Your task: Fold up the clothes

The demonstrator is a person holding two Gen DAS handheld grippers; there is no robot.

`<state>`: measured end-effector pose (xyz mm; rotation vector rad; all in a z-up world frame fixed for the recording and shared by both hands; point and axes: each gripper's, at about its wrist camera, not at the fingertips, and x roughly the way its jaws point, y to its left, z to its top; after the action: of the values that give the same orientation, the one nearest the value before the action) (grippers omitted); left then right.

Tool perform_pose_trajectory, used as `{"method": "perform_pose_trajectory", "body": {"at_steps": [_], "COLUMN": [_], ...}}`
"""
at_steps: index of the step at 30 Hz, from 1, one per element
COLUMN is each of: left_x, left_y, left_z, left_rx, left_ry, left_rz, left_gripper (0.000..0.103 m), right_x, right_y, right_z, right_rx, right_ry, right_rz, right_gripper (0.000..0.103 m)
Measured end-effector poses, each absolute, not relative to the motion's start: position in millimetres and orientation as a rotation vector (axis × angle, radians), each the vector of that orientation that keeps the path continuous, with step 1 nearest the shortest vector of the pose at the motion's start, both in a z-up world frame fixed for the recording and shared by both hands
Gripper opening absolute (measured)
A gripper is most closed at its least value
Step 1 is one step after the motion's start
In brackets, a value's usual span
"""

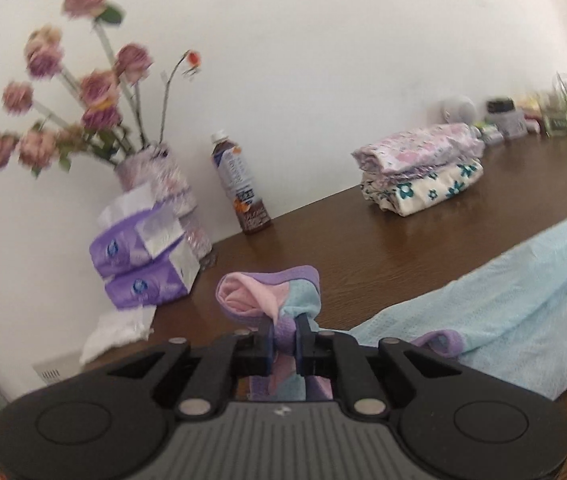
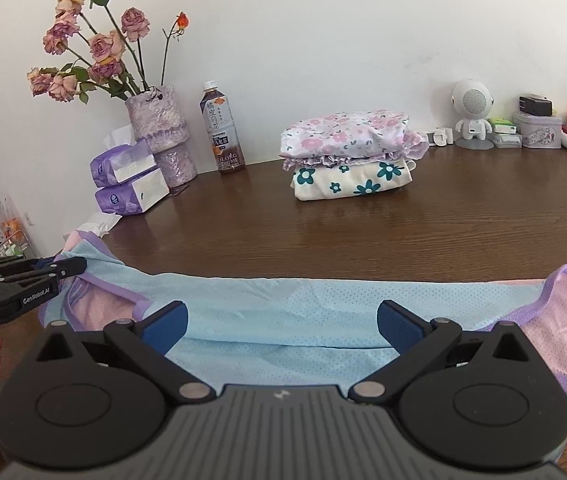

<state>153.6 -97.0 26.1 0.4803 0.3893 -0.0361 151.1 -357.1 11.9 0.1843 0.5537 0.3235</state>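
Pale blue mesh garment [image 2: 283, 316] with purple trim and pink sleeves lay spread across the near edge of a dark wooden bench [image 2: 363, 232]. At its left end, the left gripper [image 1: 286, 326] was clamped on a bunched sleeve [image 1: 267, 292], pink lining showing, lifted slightly off the wood. The right gripper [image 2: 282, 320] hovered over the middle of the garment, its blue-padded fingers [image 2: 165, 326] spread wide apart, gripping nothing. Farther back on the bench sat 2 folded floral garments [image 2: 349, 156], stacked. Against the white wall stood a vase of dried pink roses [image 2: 159, 128], a tea bottle [image 2: 221, 128], 2 purple tissue packs [image 2: 127, 184] and a small white robot figure [image 2: 471, 116]
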Motion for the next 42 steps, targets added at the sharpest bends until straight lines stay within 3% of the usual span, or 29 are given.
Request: {"method": "perform_pose_trajectory", "body": {"at_steps": [7,11,12,14,16,20,27,30,31,36,38,42], "left_x": [160.1,158.4,154.8,147.0,137.3,117.7,111.0,125.5,133.5,172.7,177.1,163.1], "left_y": [-168.5,-180.4,-181.5,-180.2,-176.5,-161.7,-97.6,-74.5,-70.5,-60.7,-65.2,-91.1], "left_z": [-9.8,-26.9,-26.2,-19.9,-11.7,2.8,22.7,29.8,31.8,33.8,32.5,29.4], "left_rx": [0.769,0.808,0.806,0.772,0.728,0.626,0.36,0.25,0.224,0.082,0.078,0.239], "left_ry": [0.388,0.435,0.424,0.402,0.386,0.386,0.444,0.478,0.489,0.566,0.572,0.524], "left_rz": [-0.067,-0.112,-0.115,-0.112,-0.128,-0.191,-0.259,-0.328,-0.354,-0.509,-0.573,-0.668], "left_gripper": [0.009,0.016,0.022,0.048,0.056,0.068,0.068,0.062,0.055,0.038,0.008,0.004], "right_x": [150.0,148.5,148.4,148.4,148.7,149.2,150.1,150.1,151.6,173.2,180.8,186.8], "right_y": [-368.8,-372.5,-373.7,-375.7,-374.7,-371.1,-364.8,-352.6,-344.7,-304.0,-296.3,-295.7], "right_z": [10.6,10.6,10.4,9.8,9.5,9.0,8.3,15.4,20.2,33.5,31.4,26.1], "right_rx": [0.218,0.222,0.223,0.225,0.223,0.217,0.207,0.194,0.184,0.129,0.133,0.176], "right_ry": [0.548,0.542,0.541,0.542,0.545,0.551,0.561,0.544,0.539,0.567,0.591,0.616], "right_rz": [0.307,0.301,0.299,0.293,0.299,0.318,0.351,0.405,0.431,0.498,0.505,0.512], "right_gripper": [0.103,0.103,0.103,0.103,0.103,0.103,0.103,0.101,0.097,0.067,0.05,0.04]}}
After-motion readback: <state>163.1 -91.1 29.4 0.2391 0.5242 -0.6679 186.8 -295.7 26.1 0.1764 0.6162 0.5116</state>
